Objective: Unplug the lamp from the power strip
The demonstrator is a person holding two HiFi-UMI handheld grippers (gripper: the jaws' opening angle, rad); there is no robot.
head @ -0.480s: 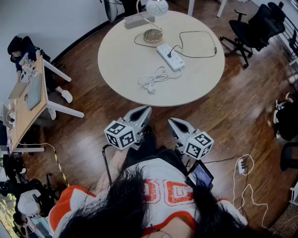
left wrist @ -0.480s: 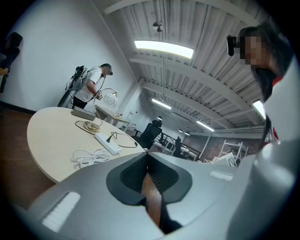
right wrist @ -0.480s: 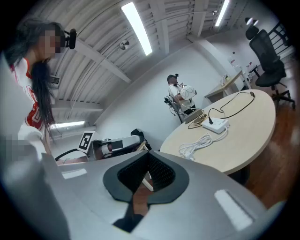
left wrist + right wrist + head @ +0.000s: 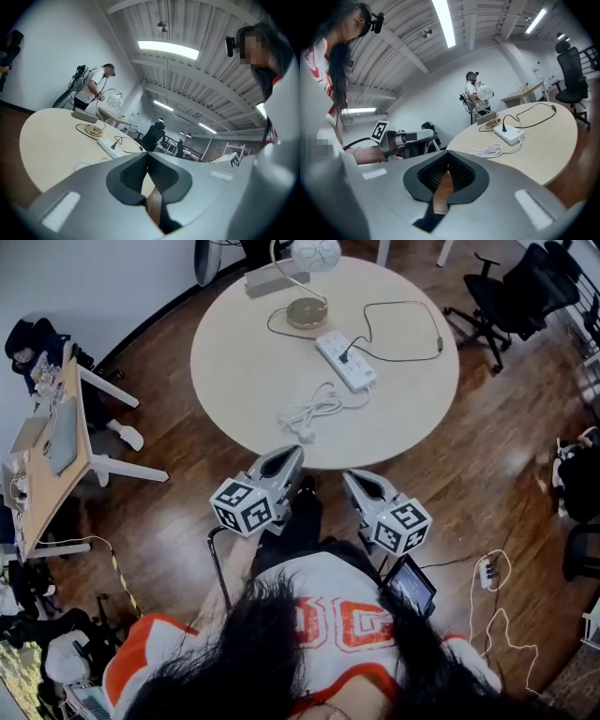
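I've got the left claw and the right claw low in front of me, just short of the round cream surface. The left claw is pinched together with nothing in it, and the right claw is closed and empty too. On the far half of the surface lies the long white power strip, with a black plug seated in it and a black cord looping off to the right. Just beyond stands the lamp with the round brass base. I think that cord is the lamp's, but I can't trace it. A coiled white cable lies nearer me, well clear of both claws.
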